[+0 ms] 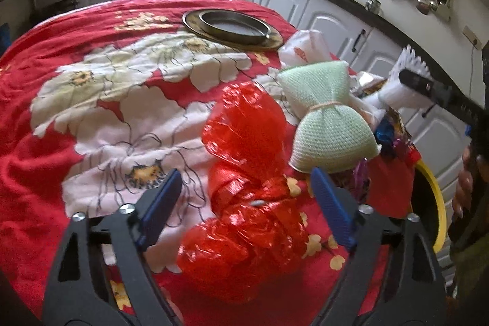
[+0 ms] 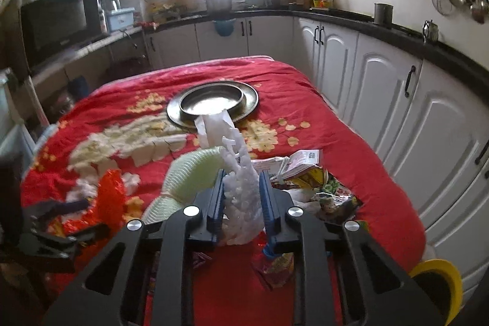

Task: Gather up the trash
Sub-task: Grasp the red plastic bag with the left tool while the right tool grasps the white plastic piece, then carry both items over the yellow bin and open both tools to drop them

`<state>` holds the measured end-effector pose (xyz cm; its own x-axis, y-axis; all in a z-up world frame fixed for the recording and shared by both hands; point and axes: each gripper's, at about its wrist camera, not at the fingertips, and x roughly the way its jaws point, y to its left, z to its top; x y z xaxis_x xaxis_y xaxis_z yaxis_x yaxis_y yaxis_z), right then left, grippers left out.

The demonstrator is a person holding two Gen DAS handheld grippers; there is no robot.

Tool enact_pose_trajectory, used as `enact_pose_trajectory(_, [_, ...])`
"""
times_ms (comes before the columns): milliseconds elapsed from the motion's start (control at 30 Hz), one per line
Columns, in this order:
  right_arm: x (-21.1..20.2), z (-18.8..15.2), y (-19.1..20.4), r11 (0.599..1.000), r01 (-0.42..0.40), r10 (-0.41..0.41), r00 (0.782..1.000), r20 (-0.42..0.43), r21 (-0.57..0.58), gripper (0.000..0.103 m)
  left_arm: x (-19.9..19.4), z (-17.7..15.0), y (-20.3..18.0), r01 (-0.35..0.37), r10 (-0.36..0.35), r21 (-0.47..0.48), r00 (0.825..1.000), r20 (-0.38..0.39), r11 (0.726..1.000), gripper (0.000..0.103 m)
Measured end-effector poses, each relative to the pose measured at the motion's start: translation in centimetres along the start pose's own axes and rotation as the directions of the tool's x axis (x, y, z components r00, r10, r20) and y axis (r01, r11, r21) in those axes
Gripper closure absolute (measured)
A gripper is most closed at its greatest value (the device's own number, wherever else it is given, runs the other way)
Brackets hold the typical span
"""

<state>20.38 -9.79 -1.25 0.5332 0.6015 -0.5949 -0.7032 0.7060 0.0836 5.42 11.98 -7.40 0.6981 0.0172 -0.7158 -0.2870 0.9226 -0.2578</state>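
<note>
Table cover: red cloth, creased, printed with large white flowers and small yellow ones.
Red wrapper: glossy translucent red film, crumpled, pinched at the waist into two puffed lobes; lies on the cloth near the table's front edge.
Green mesh bundle: pale green knitted net, tied round the middle with a thin band, bow-shaped; lies just behind and right of the red wrapper.
White plastic piece: white translucent, bumpy surface, crumpled and elongated, standing up from the trash pile.
Other trash: printed paper leaflets and shiny multicoloured foil packets, heaped at the table's right edge.
Metal dishes: dark round dish with raised rim, set on a wider flat plate, at the far side of the table.
Yellow rim: curved, smooth, below the table's right edge.
Left gripper: blue ribbed pads wide apart, one either side of the red wrapper's waist; pads clear of the film.
Right gripper: blue pads drawn close, pinching the white plastic piece between them.
</note>
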Motion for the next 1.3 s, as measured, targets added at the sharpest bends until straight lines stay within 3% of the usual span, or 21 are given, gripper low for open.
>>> enact_pose_trajectory(133, [-1.3, 0.5, -1.1, 0.996, -0.063, 0.061, 0.998, 0.026, 0.066, 0.084, 0.6, -0.2, 0.1, 0.047, -0.047, -0.014, 0.998, -0.046, 0.999, 0.055])
enact_pose_trajectory(233, [-2.2, 0.8, -1.9, 0.986, -0.11, 0.104, 0.993, 0.051, 0.125, 0.085, 0.3, -0.3, 0.4, 0.061, -0.062, -0.02, 0.997, -0.045, 0.998, 0.064])
enact_pose_trajectory(467, [-4.5, 1.4, -3.1, 0.963, -0.185, 0.164, 0.98, 0.115, 0.196, 0.085, -2.2, 0.6, 0.1, 0.079, -0.08, 0.007, 0.997, 0.02, 0.997, 0.067])
enact_pose_trajectory(800, [-8.2, 2.2, -3.7, 0.952, -0.229, 0.188, 0.961, 0.204, 0.204, 0.085, -4.4, 2.4, -3.2, 0.117, -0.124, 0.079, 0.989, 0.083, 0.99, 0.067])
enact_pose_trajectory(1300, [-13.9, -1.6, -8.4, 0.952, -0.125, 0.058, 0.97, 0.235, 0.279, 0.085, -3.7, 3.7, -11.6, 0.22, -0.245, 0.234, 0.966, 0.085, 0.947, 0.067])
